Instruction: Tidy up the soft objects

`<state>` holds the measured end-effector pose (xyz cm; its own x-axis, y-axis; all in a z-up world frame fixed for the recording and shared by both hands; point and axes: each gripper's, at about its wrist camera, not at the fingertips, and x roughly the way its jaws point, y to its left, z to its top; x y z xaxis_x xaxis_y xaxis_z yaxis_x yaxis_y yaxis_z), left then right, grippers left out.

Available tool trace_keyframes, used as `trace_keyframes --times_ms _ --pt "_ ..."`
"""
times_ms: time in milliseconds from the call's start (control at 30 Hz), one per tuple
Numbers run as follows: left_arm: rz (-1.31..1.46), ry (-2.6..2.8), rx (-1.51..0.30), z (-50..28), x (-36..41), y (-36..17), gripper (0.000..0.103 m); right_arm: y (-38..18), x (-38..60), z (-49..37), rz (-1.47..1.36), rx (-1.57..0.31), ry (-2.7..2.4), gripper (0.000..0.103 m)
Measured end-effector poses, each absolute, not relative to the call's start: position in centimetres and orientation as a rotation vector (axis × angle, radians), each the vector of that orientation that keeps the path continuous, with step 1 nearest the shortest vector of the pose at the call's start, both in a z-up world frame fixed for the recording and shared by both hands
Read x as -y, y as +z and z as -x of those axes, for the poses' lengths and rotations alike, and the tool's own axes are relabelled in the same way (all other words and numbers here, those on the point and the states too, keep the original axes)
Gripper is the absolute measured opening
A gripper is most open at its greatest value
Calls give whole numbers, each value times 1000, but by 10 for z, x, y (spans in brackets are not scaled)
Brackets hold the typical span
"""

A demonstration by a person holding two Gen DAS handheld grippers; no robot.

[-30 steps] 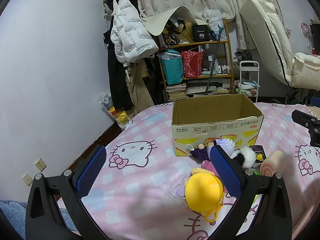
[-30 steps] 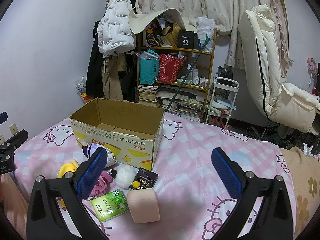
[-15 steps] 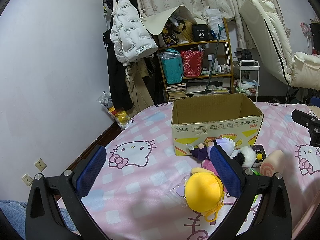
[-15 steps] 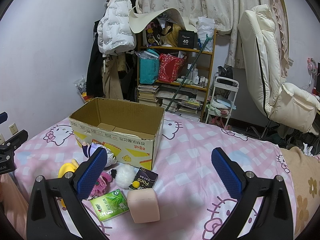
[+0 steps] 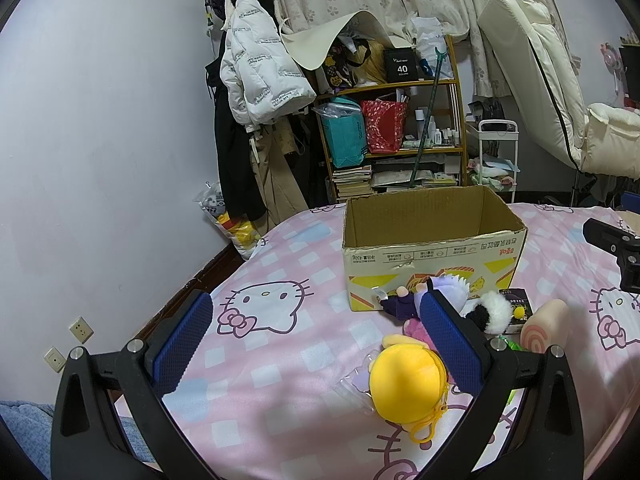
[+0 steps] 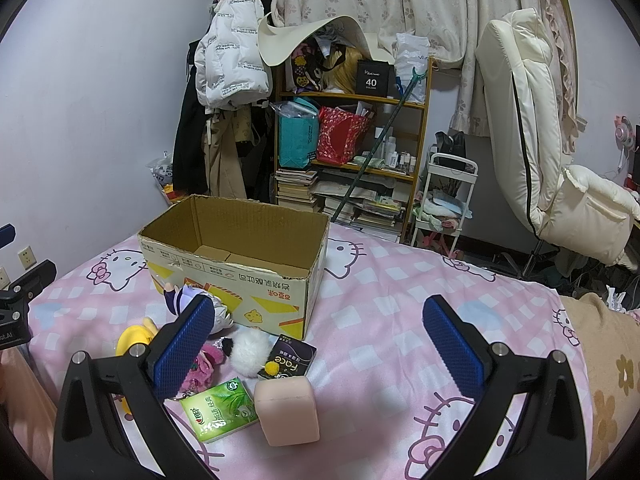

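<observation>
An open, empty cardboard box (image 5: 432, 248) (image 6: 240, 264) stands on the pink Hello Kitty bedsheet (image 5: 272, 344). In front of it lie a yellow plush (image 5: 406, 386) (image 6: 134, 338), a purple-haired doll (image 5: 404, 304) (image 6: 188, 296), a pink plush (image 6: 204, 364), a white pompom (image 5: 494, 312) (image 6: 250, 350), a pink foam block (image 5: 546, 326) (image 6: 288, 410), a green tissue pack (image 6: 218, 408) and a dark Face packet (image 6: 292, 360). My left gripper (image 5: 316, 340) is open and empty, left of the pile. My right gripper (image 6: 316, 340) is open and empty, right of the pile.
A cluttered shelf (image 6: 352, 152), hanging coats (image 5: 256, 80), a white trolley (image 6: 444, 200) and a cream recliner (image 6: 560, 184) stand beyond the bed. A beige blanket (image 6: 600, 380) lies at the right. The wall with sockets (image 5: 80, 328) is at the left.
</observation>
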<state>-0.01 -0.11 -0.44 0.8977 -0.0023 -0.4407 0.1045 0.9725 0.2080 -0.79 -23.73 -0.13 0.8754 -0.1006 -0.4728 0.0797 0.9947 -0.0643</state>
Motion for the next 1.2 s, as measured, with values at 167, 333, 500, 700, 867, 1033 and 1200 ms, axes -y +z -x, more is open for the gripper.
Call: trace_keyframes --times_ms 167,333,500,700,867,1033,1200 --pt "-231 -57 -454 0 1 -4 102 -2 237 8 43 -496 -94 103" --pt "-229 -58 -457 0 1 -5 102 -2 237 7 43 -498 -94 103" --pt "-218 -71 -481 -3 0 -9 102 -2 236 7 44 -499 -93 103" --pt "-214 -88 -548 -21 5 -15 102 -3 239 5 19 -497 -65 103" --pt "-228 -103 -598 -36 15 -19 102 -14 245 -13 -28 -572 -55 103" --pt "-220 -147 -676 -48 26 -27 102 -21 251 -24 -62 -628 -41 103" --pt "-251 -164 -756 -61 41 -42 102 -28 252 -37 -78 -681 -37 103"
